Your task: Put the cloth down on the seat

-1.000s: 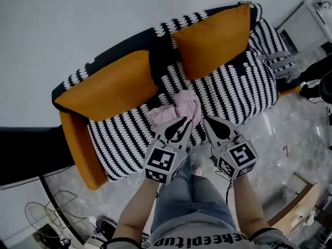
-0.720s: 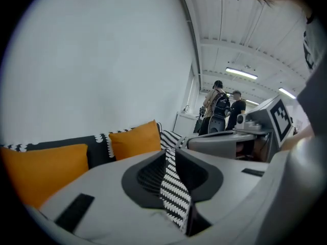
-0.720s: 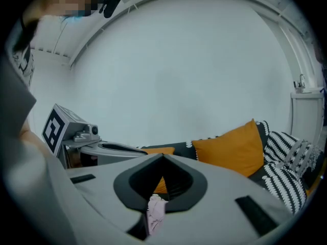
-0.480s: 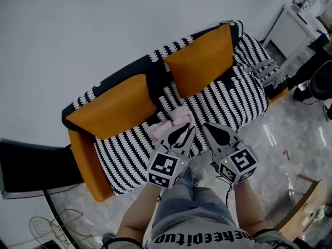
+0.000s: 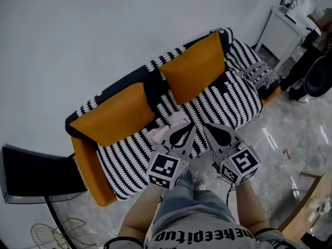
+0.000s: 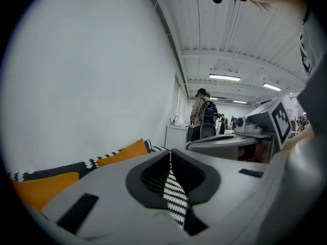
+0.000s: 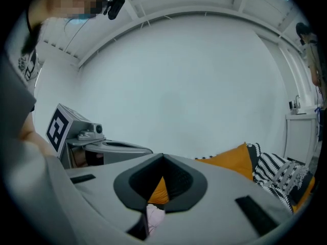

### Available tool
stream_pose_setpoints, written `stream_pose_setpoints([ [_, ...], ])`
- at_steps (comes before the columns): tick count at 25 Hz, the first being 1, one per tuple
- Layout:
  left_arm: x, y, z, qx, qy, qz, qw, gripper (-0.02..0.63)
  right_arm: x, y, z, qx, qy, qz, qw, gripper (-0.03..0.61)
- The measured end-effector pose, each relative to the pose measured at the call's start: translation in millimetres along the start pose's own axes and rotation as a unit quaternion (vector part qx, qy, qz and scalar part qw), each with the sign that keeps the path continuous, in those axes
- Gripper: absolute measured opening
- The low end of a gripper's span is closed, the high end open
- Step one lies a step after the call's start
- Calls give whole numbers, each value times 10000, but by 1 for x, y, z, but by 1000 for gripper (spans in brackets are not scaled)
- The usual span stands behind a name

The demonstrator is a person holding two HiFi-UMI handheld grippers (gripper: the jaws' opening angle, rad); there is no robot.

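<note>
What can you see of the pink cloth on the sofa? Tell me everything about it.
The pink cloth is pale, soft-looking fabric, crumpled into a loose, uneven heap rather than folded. It lies on the black-and-white patterned seat of the sofa, near the middle, just in front of the two orange cushions. In the head view its near edge is hidden behind the left gripper. Neither gripper holds it; only the seat clearly touches it.
</note>
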State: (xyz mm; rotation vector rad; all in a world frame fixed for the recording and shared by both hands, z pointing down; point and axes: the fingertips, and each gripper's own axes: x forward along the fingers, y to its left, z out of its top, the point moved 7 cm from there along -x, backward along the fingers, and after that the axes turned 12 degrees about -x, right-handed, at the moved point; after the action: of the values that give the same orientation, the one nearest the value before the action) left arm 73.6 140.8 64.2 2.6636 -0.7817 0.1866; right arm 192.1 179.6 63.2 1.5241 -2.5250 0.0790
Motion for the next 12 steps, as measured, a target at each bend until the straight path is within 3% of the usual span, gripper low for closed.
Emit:
stream_pose_setpoints([
  [12,-14,-46,14,169,-266,-361,9988,17,-42,11,19,-260,-250,-192,9992,-6],
])
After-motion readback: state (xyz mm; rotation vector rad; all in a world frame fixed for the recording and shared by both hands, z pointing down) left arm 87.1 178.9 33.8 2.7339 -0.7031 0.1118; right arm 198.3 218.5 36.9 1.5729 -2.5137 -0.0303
